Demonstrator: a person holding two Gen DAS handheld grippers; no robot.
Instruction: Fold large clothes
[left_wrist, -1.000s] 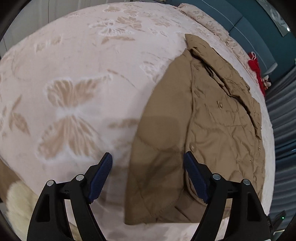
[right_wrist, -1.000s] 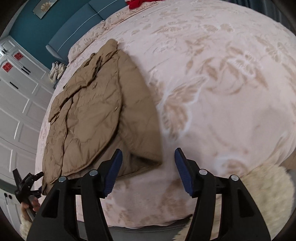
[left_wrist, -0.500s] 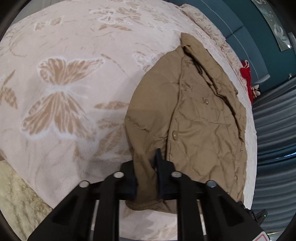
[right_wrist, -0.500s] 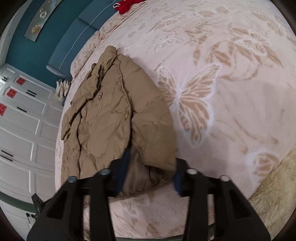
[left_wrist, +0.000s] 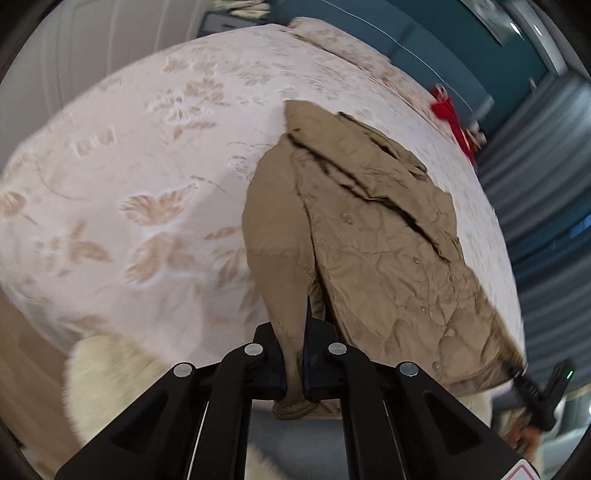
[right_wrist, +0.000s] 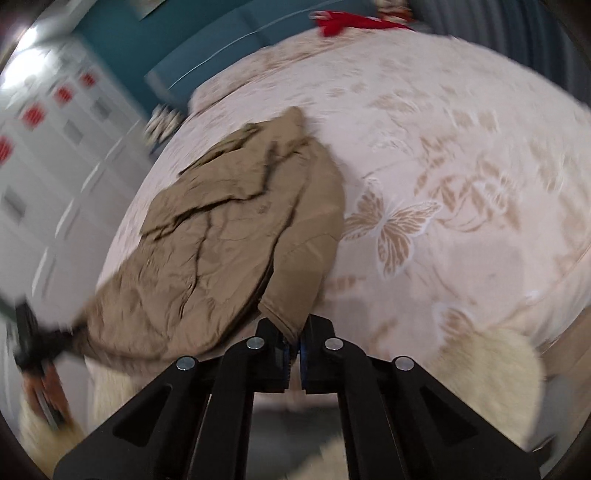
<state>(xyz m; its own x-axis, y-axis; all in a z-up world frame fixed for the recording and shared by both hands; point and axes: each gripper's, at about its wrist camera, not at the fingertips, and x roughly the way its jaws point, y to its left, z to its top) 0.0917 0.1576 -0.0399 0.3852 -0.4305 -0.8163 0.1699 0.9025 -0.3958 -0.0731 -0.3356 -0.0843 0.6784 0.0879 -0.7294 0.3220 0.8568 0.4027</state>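
Observation:
A tan quilted jacket (left_wrist: 369, 240) lies front up on the bed, collar at the far end. My left gripper (left_wrist: 295, 332) is shut on its near left hem corner, jaws closing the last bit onto fabric that hangs through below the pads. In the right wrist view the same jacket (right_wrist: 207, 251) shows, and my right gripper (right_wrist: 293, 332) pinches its near right hem corner the same way. Both corners are raised off the bedspread. The right gripper (left_wrist: 532, 384) shows at the left view's edge, the left gripper (right_wrist: 37, 343) at the right view's edge, blurred.
The bed (left_wrist: 147, 166) has a cream bedspread with butterfly patterns. A red item (left_wrist: 448, 114) lies near the teal headboard (left_wrist: 424, 44). A white fluffy rug (right_wrist: 487, 365) lies at the bed's foot. White wardrobe doors (right_wrist: 44, 155) stand to the left, grey curtains (left_wrist: 546, 166) to the right.
Both grippers were open above the jacket's near corners, then closed on the hem. Since then both have risen, lifting the corners, and the views have tilted and pulled back.

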